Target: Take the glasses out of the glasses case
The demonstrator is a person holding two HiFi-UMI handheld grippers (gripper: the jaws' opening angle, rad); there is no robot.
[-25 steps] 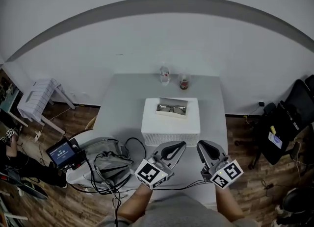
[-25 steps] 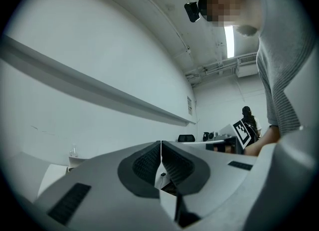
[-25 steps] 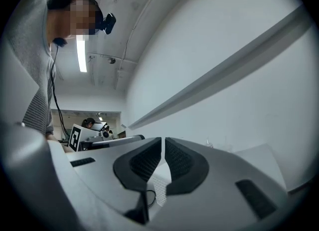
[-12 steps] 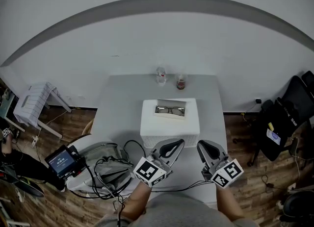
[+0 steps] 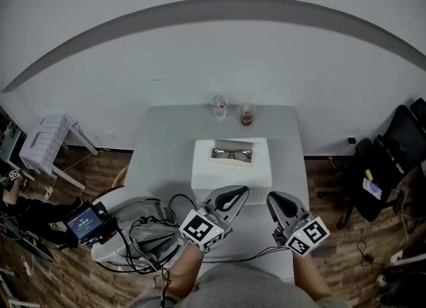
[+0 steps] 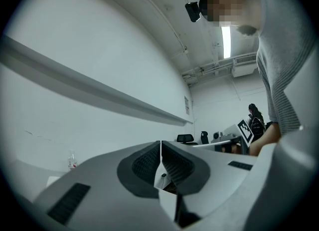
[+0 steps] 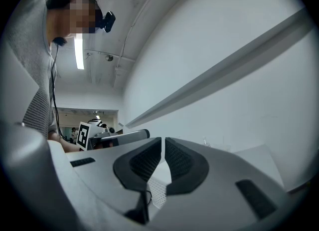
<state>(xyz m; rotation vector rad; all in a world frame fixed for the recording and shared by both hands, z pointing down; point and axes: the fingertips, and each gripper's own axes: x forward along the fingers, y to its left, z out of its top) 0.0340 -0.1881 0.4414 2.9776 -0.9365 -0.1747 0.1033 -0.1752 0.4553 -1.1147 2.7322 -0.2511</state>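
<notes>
The left gripper (image 5: 233, 193) and right gripper (image 5: 275, 199) are held level, side by side, clenched empty, short of the glasses case (image 5: 217, 158).

I'm holding the left gripper (image 5: 233, 195) and the right gripper (image 5: 278, 201) side by side, both pointing forward with jaws pressed together, empty.

Head cam steeply down on table (image 5: 160, 140); L/R cams low, facing wall (image 6: 75, 110).
</notes>
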